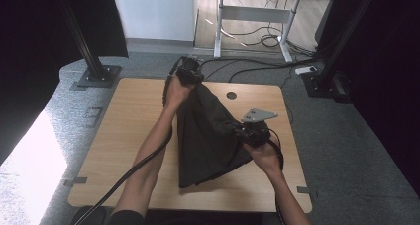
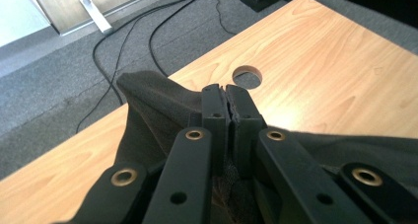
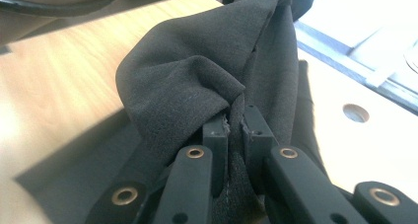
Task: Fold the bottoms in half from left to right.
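Observation:
A dark grey cloth (image 1: 208, 136) hangs stretched above the wooden table (image 1: 124, 136), its lower part draped on the tabletop. My left gripper (image 1: 189, 70) holds it up at the far edge of the table, jaws shut on a fold of the cloth (image 2: 148, 100). My right gripper (image 1: 252, 131) is lower and nearer, to the right, shut on another bunched edge of the cloth (image 3: 197, 81). In the left gripper view my left gripper (image 2: 227, 93) pinches fabric between its pads. In the right gripper view my right gripper (image 3: 235, 120) does the same.
A round cable hole (image 1: 231, 95) is in the table top near the far edge. Black frame posts (image 1: 89, 51) stand at the far left and right of the table. Cables (image 1: 257, 69) lie on the grey carpet beyond it. A white desk (image 1: 257, 12) stands at the back.

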The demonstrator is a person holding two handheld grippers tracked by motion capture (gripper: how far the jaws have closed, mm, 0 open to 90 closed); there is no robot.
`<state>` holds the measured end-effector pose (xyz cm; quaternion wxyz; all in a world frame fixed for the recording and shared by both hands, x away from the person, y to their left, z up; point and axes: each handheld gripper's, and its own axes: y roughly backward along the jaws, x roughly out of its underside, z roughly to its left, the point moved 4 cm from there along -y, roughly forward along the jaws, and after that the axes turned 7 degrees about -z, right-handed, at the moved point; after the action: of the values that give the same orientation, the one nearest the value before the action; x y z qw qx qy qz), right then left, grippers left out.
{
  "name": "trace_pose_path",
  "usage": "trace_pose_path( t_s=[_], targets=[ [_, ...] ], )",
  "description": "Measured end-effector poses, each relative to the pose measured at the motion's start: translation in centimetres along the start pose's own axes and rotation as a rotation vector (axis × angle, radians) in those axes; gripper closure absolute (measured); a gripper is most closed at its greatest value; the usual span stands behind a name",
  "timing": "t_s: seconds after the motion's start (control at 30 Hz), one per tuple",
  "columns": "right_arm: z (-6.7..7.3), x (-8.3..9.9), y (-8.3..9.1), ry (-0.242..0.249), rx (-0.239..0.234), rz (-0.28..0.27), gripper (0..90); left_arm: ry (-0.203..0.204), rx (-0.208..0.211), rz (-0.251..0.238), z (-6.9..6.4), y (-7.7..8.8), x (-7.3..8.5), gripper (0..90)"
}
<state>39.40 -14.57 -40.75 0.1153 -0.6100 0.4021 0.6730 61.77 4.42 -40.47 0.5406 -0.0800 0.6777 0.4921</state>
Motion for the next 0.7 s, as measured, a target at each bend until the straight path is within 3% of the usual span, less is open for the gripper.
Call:
trace_pose_path(
  t_s=[0.03, 0.07, 0.1, 0.13, 0.23, 0.33, 0.43, 0.5, 0.7],
  targets=[
    [-1.1, 1.2, -0.1, -0.021, 0.017, 0.018, 83.6, 0.007, 0.000, 0.012, -0.5, -1.8, 0.4, 87.4],
    [-1.6, 2.0, -0.3, -0.036, 0.022, 0.032, 83.4, 0.007, 0.000, 0.012, -0.5, -1.8, 0.4, 87.4],
    [-2.2, 2.8, -0.6, -0.048, 0.033, 0.045, 83.2, 0.006, -0.003, 0.033, -1.0, -3.7, 1.3, 87.3],
    [-2.2, 2.8, -0.6, -0.048, 0.033, 0.045, 83.2, 0.006, -0.003, 0.033, -1.0, -3.7, 1.3, 87.1],
    [-3.7, 5.7, -1.4, -0.095, 0.049, 0.089, 81.6, -0.024, -0.028, 0.067, -1.7, -6.4, 3.2, 85.1],
    [-5.1, 8.6, -2.2, -0.155, 0.074, 0.142, 70.6, -0.037, -0.075, 0.094, -1.9, -8.0, 5.0, 75.0],
    [-6.3, 11.1, -2.2, -0.188, 0.103, 0.192, 57.2, -0.021, -0.082, 0.072, -1.9, -7.9, 5.8, 65.6],
    [-7.2, 12.3, -1.1, -0.234, 0.116, 0.175, 46.0, -0.035, -0.083, 0.057, -1.9, -7.2, 5.9, 55.6],
    [-7.0, 12.3, 0.8, -0.217, 0.126, 0.176, 36.2, -0.051, -0.054, 0.011, -2.2, -4.2, 6.0, 39.5]
  ],
)
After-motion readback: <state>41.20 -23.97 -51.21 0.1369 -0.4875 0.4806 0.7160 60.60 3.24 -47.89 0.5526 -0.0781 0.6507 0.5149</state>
